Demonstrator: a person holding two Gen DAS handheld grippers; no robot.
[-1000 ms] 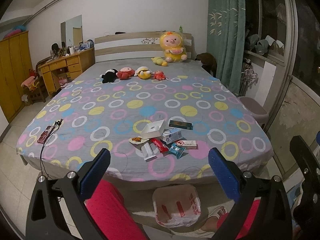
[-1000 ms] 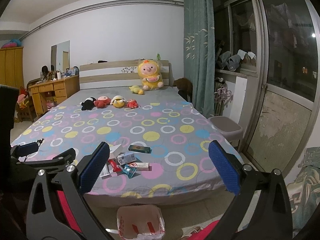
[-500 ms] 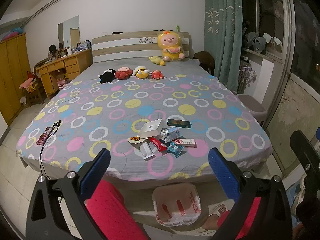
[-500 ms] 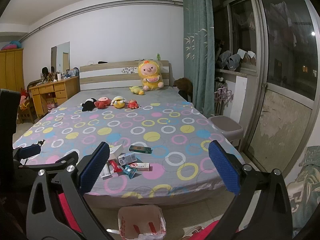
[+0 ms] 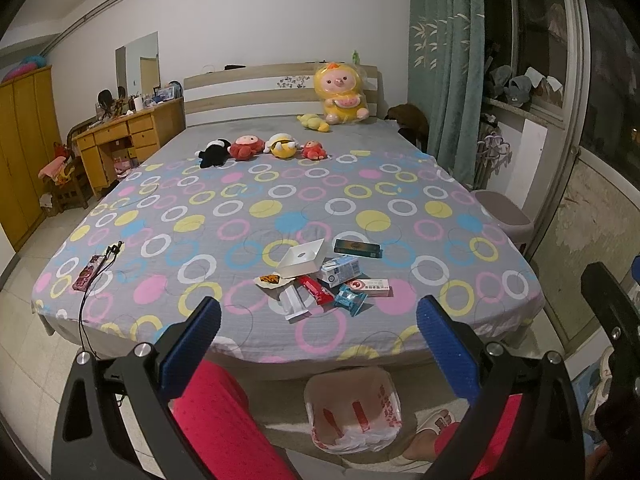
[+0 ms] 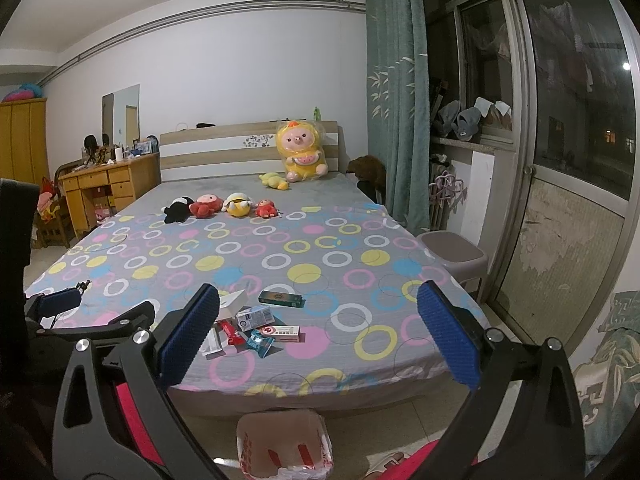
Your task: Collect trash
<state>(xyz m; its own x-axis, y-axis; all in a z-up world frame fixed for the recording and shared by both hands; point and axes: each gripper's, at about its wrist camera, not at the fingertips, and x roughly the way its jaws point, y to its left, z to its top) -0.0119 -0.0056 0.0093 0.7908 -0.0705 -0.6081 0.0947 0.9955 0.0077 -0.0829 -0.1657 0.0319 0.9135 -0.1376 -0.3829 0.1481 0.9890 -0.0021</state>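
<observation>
A bedroom under artificial light, with white walls [image 6: 240, 60] and a pale tiled floor [image 5: 24, 344]. The bed [image 5: 280, 200], in a grey cover with coloured rings, fills the middle, its headboard [image 6: 224, 152] at 12 o'clock. A wooden desk [image 5: 128, 132] and yellow wardrobe [image 5: 24, 152] stand at 9 o'clock; a green curtain [image 6: 396, 120] and dark window [image 6: 576, 100] at 3 o'clock

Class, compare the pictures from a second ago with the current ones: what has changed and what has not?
Only the viewpoint drifts slightly. Both tools, left and right, stay open and empty. The scattered wrappers and boxes on the circle-patterned bed and the plastic-lined bin are unmoved.
</observation>
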